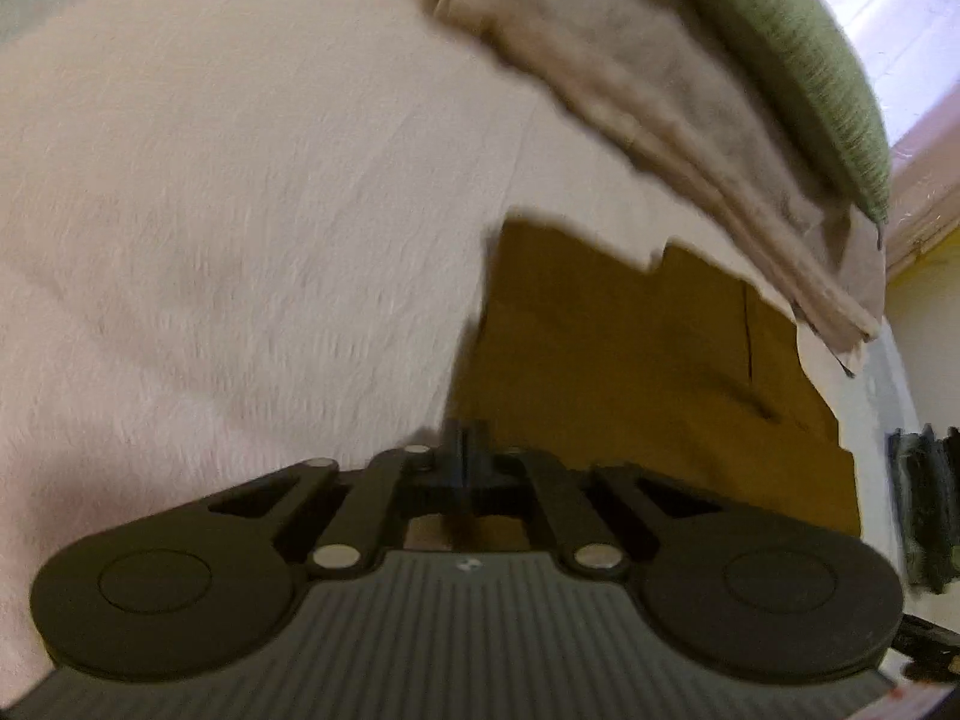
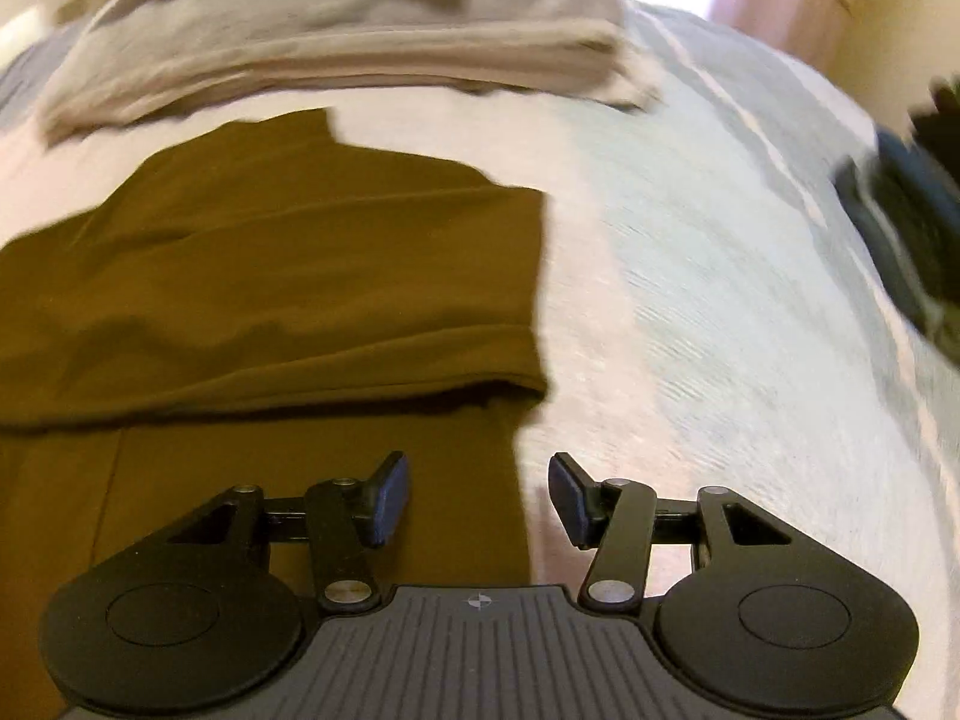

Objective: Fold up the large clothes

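Nearest the lens: right gripper (image 2: 479,501), jaws wide and empty, poised over the right edge of the brown garment (image 2: 270,276). Left gripper (image 1: 465,468) shut at that garment's left edge; whether on cloth, cannot tell. Brown garment spread on the pale bedcover (image 2: 720,300), one layer already turned over, so partly folded by the look of it. Beyond, a finished-looking beige stack (image 2: 336,54) with a green piece (image 1: 798,72) on top. Probably further folds left.
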The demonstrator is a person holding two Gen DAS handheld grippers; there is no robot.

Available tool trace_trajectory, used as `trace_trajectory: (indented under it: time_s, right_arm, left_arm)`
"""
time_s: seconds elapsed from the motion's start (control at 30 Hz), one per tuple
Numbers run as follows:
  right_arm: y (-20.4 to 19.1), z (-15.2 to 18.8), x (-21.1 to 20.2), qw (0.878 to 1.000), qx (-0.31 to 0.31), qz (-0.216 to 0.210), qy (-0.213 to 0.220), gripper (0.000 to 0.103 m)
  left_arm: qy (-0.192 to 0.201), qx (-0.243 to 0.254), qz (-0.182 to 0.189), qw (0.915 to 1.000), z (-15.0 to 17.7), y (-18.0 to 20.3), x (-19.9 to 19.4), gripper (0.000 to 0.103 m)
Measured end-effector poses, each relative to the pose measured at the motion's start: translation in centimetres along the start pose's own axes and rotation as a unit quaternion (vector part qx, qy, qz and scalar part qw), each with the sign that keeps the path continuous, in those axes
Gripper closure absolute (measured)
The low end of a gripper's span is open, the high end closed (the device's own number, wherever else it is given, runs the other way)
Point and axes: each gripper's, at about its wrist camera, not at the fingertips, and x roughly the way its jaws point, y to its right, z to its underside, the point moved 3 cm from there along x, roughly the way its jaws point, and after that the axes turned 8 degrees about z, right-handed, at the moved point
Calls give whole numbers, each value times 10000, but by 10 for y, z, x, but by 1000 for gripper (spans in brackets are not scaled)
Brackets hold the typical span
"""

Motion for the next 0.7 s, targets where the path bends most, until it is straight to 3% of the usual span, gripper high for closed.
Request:
trace_trajectory:
  time_s: [0.1,0.13,0.23,0.3,0.47,0.53,0.6,0.7]
  right_arm:
    - [14,10,18,9992,70,61,-391,54]
    - [16,12,20,9988,98,90,-466,54]
    - [19,7,14,9990,142,27,-419,54]
    - [14,-4,6,9998,-39,71,-190,54]
    - [10,-36,-21,9961,-216,-351,780,54]
    - [7,-46,-15,9945,-183,-562,870,54]
    - [4,-48,7,9949,-184,-701,699,54]
    - [7,-33,55,9984,-304,-473,-81,54]
  left_arm:
    - [599,711,-35,9957,-4,18,-22,103]
    - [532,920,-255,9940,-3,19,-18,103]
    - [-210,1352,-1104,9844,10,8,15,103]
    - [-288,1535,-1314,9790,13,6,17,103]
    - [737,1185,-649,9881,2,28,-26,96]
    - [859,1233,-420,9878,0,39,-25,95]
    - [538,1554,-304,9859,5,50,-8,90]
    - [-253,2151,-716,9736,21,50,36,83]
